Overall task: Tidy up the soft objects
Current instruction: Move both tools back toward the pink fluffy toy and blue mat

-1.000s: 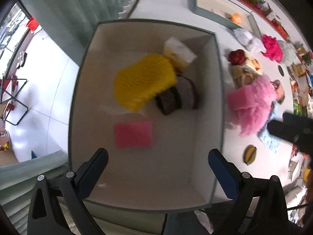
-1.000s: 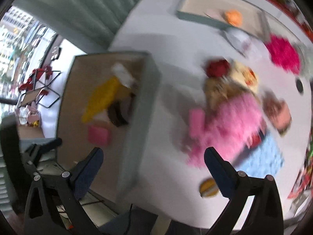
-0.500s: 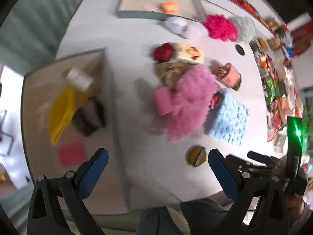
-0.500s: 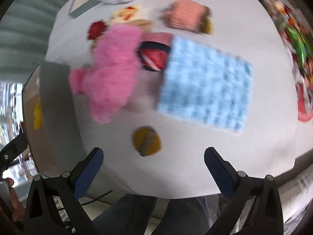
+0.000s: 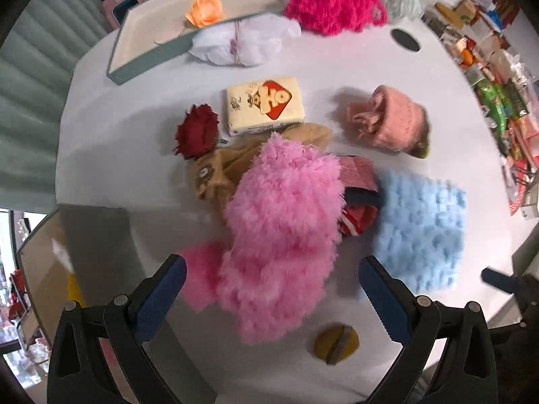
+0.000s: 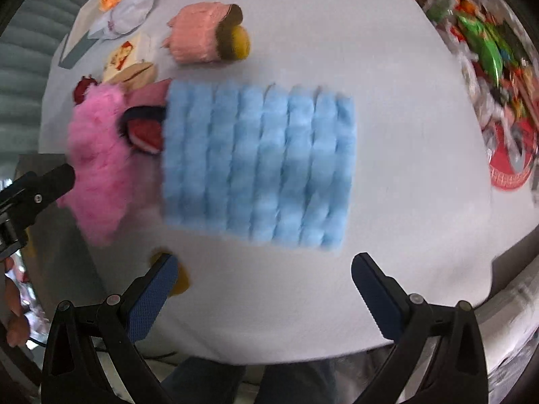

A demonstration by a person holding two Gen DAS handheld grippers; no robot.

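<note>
The pink fluffy cloth (image 5: 283, 235) lies heaped on the worktop (image 5: 134, 128) beside the blue mat (image 5: 421, 232), straight ahead of the left gripper (image 5: 269, 293), whose fingers are spread wide and empty. To take it well, I would come down over its thick middle and close deep, since fluff slips. The right gripper (image 6: 262, 286), also spread and empty, faces the blue mat. A second ago the left gripper looked into the box (image 5: 50, 245); now it has swung over the pile.

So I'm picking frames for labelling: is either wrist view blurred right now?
Left wrist view: mostly sharp, print on the cream packet legible, pink fluffy cloth slightly soft. Right wrist view: motion-smeared, blue chenille mat edges streaked, right-side clutter unreadable.
</note>
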